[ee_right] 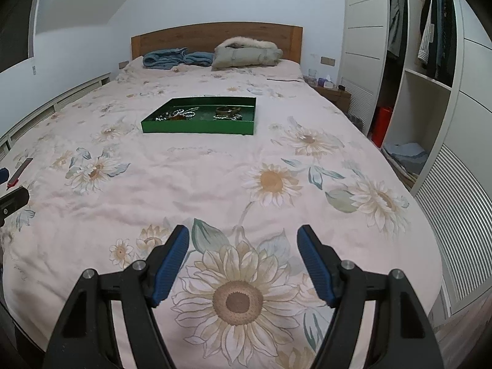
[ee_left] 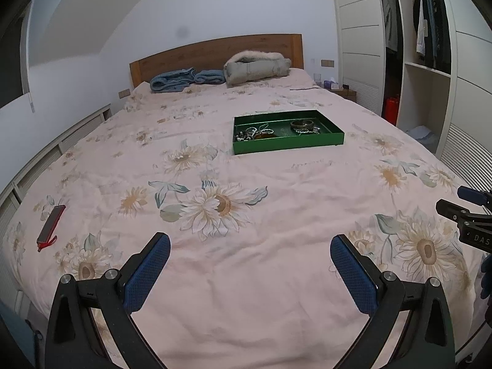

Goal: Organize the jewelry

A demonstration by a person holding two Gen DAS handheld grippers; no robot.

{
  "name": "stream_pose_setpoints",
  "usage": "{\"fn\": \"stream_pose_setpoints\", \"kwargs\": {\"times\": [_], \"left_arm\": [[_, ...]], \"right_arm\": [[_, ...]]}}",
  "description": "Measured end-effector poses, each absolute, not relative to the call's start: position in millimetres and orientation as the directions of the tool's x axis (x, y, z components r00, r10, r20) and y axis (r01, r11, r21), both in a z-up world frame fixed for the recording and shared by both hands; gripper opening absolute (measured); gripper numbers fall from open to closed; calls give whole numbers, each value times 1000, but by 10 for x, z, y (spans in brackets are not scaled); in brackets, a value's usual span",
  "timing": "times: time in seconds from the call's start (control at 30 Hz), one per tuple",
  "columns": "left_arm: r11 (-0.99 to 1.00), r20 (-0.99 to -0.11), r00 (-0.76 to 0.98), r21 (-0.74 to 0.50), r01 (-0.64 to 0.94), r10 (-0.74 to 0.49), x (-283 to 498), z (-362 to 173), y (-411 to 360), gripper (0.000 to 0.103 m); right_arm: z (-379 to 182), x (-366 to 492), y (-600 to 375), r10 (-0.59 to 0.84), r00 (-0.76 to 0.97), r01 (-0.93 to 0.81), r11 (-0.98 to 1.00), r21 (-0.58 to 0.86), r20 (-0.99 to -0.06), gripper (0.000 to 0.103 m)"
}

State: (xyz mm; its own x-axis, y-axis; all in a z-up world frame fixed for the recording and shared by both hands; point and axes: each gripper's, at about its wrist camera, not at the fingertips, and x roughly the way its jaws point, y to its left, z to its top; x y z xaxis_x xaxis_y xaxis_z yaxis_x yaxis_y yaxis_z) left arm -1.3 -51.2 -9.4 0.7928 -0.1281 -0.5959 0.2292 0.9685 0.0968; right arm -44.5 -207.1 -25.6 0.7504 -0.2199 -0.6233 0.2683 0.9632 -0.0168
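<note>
A green tray (ee_left: 286, 145) (ee_right: 196, 129) rests on the pink floral bedspread, far ahead of both grippers. Inside lie a tangle of chains and beads (ee_left: 253, 132) (ee_right: 178, 114) on its left and bangles (ee_left: 303, 124) (ee_right: 227, 110) on its right. My left gripper (ee_left: 249, 247) hovers open over the near bedspread with nothing between its blue pads. My right gripper (ee_right: 243, 240) is also open and empty above a big sunflower print. Part of the right gripper (ee_left: 470, 215) shows at the right edge of the left wrist view.
A red phone (ee_left: 50, 227) (ee_right: 20, 169) lies on the bed at the left. A blue blanket (ee_left: 184, 78) and a grey fur-trimmed jacket (ee_left: 256, 67) sit by the wooden headboard. An open wardrobe (ee_right: 424, 61) stands to the right, with a nightstand (ee_right: 333, 92) beside the bed.
</note>
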Motion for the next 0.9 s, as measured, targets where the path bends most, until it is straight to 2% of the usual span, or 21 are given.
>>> {"fn": "stream_pose_setpoints", "kwargs": {"times": [0.9], "left_arm": [[969, -617, 775, 80, 233, -136, -33, -136, -522, 102]], "right_arm": [[-243, -531, -2174, -248, 750, 297, 955, -22, -613, 71]]}}
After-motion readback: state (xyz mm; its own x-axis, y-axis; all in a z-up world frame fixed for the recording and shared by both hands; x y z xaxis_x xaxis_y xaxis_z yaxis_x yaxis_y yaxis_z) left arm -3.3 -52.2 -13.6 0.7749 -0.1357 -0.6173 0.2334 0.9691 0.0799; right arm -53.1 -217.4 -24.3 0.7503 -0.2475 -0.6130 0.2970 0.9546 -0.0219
